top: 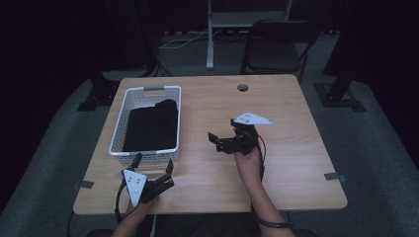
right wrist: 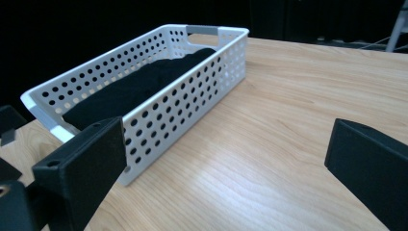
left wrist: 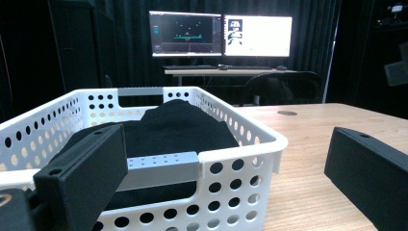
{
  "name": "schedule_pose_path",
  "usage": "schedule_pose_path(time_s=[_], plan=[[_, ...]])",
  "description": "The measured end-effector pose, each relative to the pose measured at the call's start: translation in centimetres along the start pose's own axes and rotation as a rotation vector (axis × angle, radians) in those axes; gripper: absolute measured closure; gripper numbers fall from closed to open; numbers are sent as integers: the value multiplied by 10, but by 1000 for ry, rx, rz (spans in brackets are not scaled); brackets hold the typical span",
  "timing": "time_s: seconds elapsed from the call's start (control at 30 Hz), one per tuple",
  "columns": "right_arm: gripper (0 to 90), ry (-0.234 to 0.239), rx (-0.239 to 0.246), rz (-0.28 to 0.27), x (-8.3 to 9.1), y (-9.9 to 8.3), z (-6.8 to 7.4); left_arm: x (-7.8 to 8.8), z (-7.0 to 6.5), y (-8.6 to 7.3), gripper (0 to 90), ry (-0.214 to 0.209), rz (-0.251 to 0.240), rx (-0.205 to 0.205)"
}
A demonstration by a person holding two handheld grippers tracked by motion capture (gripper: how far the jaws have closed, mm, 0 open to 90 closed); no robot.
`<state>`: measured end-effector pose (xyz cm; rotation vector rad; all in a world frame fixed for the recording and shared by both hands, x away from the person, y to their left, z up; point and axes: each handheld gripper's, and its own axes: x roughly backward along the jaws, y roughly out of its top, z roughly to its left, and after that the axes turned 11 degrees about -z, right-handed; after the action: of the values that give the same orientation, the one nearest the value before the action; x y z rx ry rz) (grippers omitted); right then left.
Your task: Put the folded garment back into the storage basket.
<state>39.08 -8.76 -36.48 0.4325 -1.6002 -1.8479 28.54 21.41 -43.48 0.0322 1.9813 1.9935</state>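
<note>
A white perforated basket (top: 120,118) stands on the left half of the wooden table (top: 286,148) and holds a folded black cloth (top: 150,126). My left gripper (top: 153,163) sits just in front of the basket's near end wall, open and holding nothing. In the left gripper view that gripper (left wrist: 226,178) faces the basket (left wrist: 240,139), with the cloth (left wrist: 178,125) heaped inside. My right gripper (top: 222,131) hovers over the table's middle, right of the basket, open and pointing left. In its own view the right gripper (right wrist: 226,168) looks along the basket's long side (right wrist: 192,96) and the cloth (right wrist: 139,89).
A round cable hole (top: 242,87) lies near the table's far edge. Behind the table are a black folding chair (top: 276,49) and a stand's white post (top: 210,34). Two lit monitors (left wrist: 221,33) glow on a desk in the background. Bare wood spreads across the table's right half.
</note>
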Motion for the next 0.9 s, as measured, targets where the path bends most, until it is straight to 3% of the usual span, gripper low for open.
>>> schedule_pose_path(time_s=[0.6, 0.9], plan=[[9, -70, -34, 27, 39, -30, -26, 0, 0, 0, 24, 4, 1, -1], [10, -82, -43, 31, 52, -38, -31, 0, 0, 0, 24, 6, 1, -1]])
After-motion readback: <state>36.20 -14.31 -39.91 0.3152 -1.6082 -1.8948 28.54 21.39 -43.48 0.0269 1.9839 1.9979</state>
